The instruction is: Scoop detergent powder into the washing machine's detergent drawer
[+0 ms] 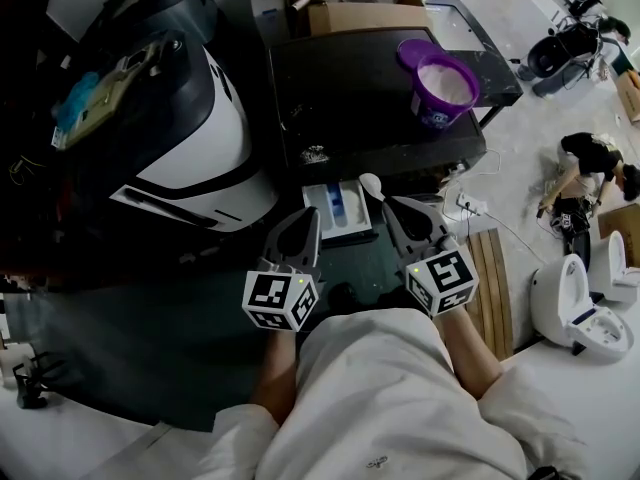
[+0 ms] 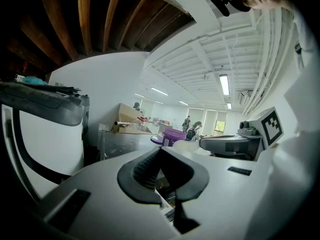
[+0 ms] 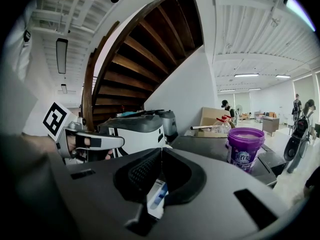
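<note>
The washing machine [image 1: 190,138] stands at left with its white detergent drawer [image 1: 335,208] pulled out; one compartment is blue. On the black table [image 1: 340,88] an open purple detergent bucket [image 1: 444,88] holds white powder, its lid [image 1: 415,50] beside it. My right gripper [image 1: 388,203] is shut on the handle of a white scoop [image 1: 370,182], whose bowl hangs just right of the drawer. To the drawer's left my left gripper [image 1: 312,213] is shut and holds nothing. The right gripper view shows the drawer [image 3: 157,194] below the shut jaws and the bucket [image 3: 245,146] ahead.
A cardboard box [image 1: 350,13] with a plastic jug sits behind the table. On the floor at right are a power strip [image 1: 470,205], wooden slats [image 1: 495,268], white toilets [image 1: 580,298] and a crouching person [image 1: 590,158]. My own knees fill the bottom.
</note>
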Tool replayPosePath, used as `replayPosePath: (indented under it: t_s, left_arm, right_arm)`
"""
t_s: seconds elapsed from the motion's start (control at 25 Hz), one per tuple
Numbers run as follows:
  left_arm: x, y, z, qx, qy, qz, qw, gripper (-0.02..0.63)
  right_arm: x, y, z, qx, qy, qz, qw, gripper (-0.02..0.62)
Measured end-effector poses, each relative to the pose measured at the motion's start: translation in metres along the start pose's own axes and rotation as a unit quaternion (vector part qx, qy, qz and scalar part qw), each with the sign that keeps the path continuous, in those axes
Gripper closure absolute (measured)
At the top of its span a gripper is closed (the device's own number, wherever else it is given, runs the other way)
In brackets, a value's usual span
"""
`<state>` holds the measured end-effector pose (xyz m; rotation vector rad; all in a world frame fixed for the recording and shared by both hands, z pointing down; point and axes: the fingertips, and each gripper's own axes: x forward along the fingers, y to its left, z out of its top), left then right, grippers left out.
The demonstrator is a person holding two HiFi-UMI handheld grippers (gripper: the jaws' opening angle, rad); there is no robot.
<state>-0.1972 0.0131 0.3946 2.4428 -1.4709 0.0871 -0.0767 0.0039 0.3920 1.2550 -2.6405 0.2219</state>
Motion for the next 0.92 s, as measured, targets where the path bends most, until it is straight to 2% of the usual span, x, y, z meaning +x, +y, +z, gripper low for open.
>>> replayPosePath:
  t_s: [0.92]
  left_arm:
    - [0.0022,-0.0001,-0.0044,0.002,0.006,0.004,1.0,0.586]
  right_arm:
    - [-0.0031,-0.0057,-0.0059,0.004,0.0,-0.008,1.0,0.586]
